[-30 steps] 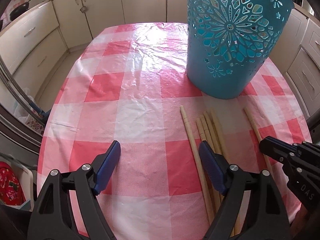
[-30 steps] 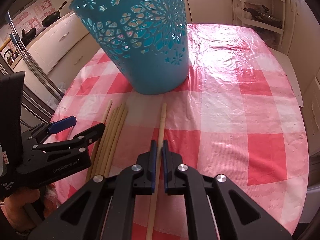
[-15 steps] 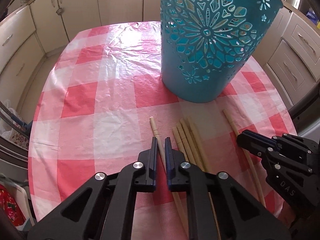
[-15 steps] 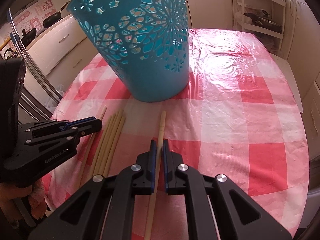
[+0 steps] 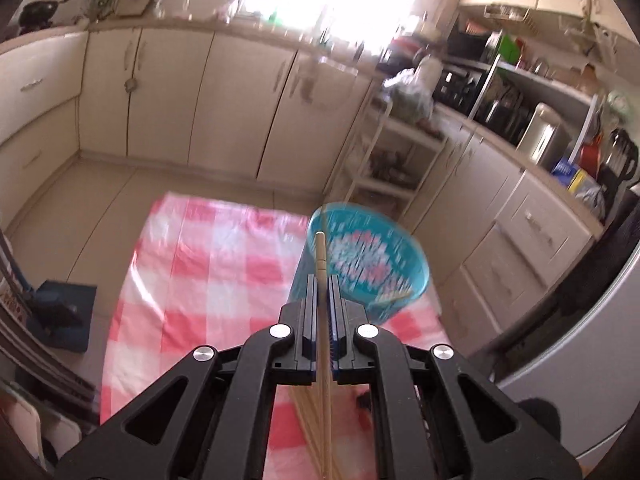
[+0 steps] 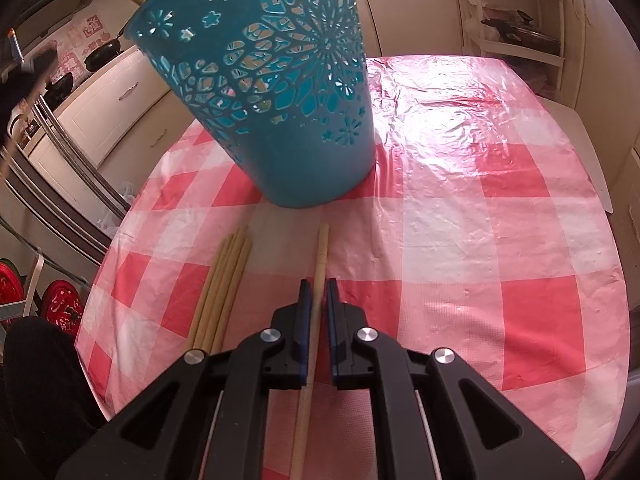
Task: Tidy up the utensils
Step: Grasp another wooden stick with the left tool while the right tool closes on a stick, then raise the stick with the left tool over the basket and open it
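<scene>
So progress check: barely started, I'd say. The left tool [image 5: 320,312] is clamped on one wooden chopstick [image 5: 321,280], lifted clear of the bench, and that stick's tip lines up over the open mouth of the teal cutout basket [image 5: 384,248], so it looks like this is the one about to go in. The left view is pretty blurry, but there seems to be a pale stick or two leaning inside the basket near its rim on the right, can't swear to it

The right tool [image 6: 316,308] is closed around another chopstick [image 6: 320,256] that's flat on the checked bench [image 6: 500,240], its end pointing at the basket's base and sitting just in front of it. Not raised at all as far as I can tell

Left of that one, also in front of the basket, a bundle of four chopsticks [image 6: 224,280] lies side by side, untouched

So: one in the air, one gripped but down, four waiting. Most of the job is left
</scene>
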